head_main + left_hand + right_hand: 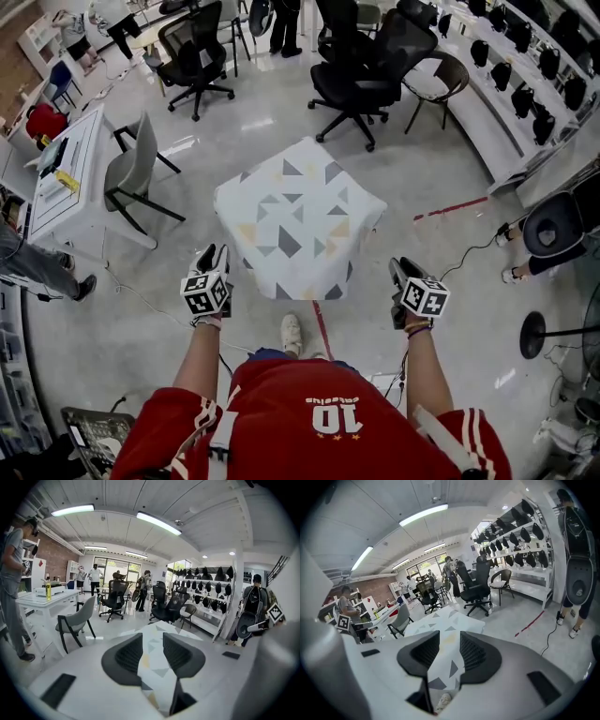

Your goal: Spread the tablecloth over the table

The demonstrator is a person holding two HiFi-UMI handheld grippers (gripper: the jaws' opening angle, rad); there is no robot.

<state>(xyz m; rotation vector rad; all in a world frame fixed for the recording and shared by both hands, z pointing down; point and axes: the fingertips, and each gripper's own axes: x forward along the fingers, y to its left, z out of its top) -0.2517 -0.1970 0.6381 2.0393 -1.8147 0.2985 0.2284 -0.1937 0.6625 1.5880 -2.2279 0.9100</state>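
A white tablecloth [298, 217] with grey and yellow triangles covers a small square table in the middle of the floor and hangs down its sides. I stand at the table's near side. My left gripper [210, 262] is off the near left corner, apart from the cloth. My right gripper [399, 272] is off the near right corner, also apart from it. In the left gripper view the left gripper [152, 651] is open, and the tablecloth [157, 641] shows beyond the gap. In the right gripper view the right gripper [443, 651] is open over the tablecloth [445, 620], with nothing between the pads.
A grey chair [136, 173] and a white desk [70, 183] stand left of the table. Black office chairs [352, 80] are behind it. A red tape line [450, 208] and a cable [469, 251] run on the floor at the right. A person [553, 230] stands at the right.
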